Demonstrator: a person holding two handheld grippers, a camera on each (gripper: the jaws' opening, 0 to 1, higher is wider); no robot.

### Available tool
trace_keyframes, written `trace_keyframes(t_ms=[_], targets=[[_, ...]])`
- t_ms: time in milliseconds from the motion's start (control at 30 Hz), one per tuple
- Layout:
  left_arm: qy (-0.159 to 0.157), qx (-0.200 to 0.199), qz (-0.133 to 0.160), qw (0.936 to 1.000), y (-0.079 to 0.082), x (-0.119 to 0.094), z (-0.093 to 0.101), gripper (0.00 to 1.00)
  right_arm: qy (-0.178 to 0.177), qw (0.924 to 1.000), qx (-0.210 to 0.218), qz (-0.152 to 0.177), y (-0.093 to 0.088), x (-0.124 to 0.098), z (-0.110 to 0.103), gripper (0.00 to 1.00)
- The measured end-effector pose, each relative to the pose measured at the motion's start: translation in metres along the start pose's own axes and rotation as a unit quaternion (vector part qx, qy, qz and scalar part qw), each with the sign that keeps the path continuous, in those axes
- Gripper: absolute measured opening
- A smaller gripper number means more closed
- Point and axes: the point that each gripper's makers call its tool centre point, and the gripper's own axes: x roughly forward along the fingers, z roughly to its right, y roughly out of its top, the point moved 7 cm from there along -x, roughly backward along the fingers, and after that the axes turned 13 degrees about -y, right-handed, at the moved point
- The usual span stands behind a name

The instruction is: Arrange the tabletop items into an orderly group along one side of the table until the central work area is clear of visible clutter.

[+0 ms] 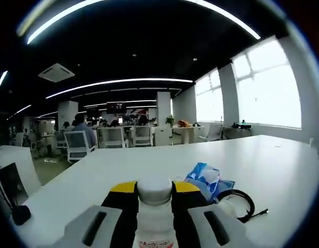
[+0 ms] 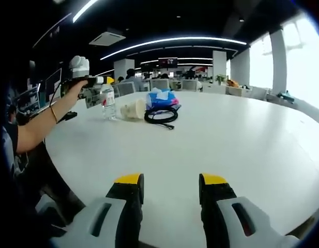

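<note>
Standing upright on the white table (image 2: 216,134), the clear water bottle (image 1: 154,217) with its white cap sits squarely between the two jaws of the left gripper (image 1: 154,194), whose yellow-tipped fingers press against its sides, so that gripper is clamped on it. Seen from the right gripper view, the same bottle (image 2: 108,103) rests near the table's far left edge, with the left gripper (image 2: 100,80) at its neck and a person's hand (image 2: 76,88) wrapped round the handle, bare forearm stretching back toward the left.

Just to the right of the bottle lies a pale paper cup (image 2: 132,109) on its side, and beside that a coil of black cable (image 2: 160,114) with a blue tissue pack (image 2: 162,98) right behind it. From the left gripper view the tissue pack (image 1: 207,181) and the cable (image 1: 241,202) sit just beyond the right jaw.

The right gripper (image 2: 170,188) hovers well away from this cluster over bare tabletop, its jaws spread apart with nothing between them.

Beyond the table stand office chairs (image 1: 76,144) and bright windows (image 1: 268,82).
</note>
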Motion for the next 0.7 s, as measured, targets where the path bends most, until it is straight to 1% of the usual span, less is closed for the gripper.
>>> trace_keyframes(t_ms=[33,167,300,500,600,700], targets=[[0.0,0.0,-0.001,1.0,0.0,0.0,-0.001,0.22,0.0,1.0,0.0,0.0,0.0,0.0,-0.001,0.41],[0.009,0.001,0.002,1.0,0.01,-0.005,-0.02,0.22,0.004,0.9999,-0.009,-0.001,0.001,0.002,-0.006,0.41],[0.016,0.0,-0.011,0.9998,0.016,-0.005,-0.041,0.22,0.014,0.9997,-0.021,-0.008,0.001,0.007,-0.015,0.42],[0.033,0.004,-0.022,0.9992,0.015,-0.008,-0.067,0.22,0.016,0.9994,-0.028,-0.012,0.003,0.011,-0.022,0.42],[0.043,-0.004,-0.026,0.9987,0.01,-0.007,-0.082,0.22,0.013,0.9993,-0.032,-0.018,0.003,0.015,-0.024,0.42],[0.046,-0.012,-0.037,0.9982,0.008,-0.006,-0.093,0.22,0.012,0.999,-0.037,-0.02,0.004,0.017,-0.028,0.42]])
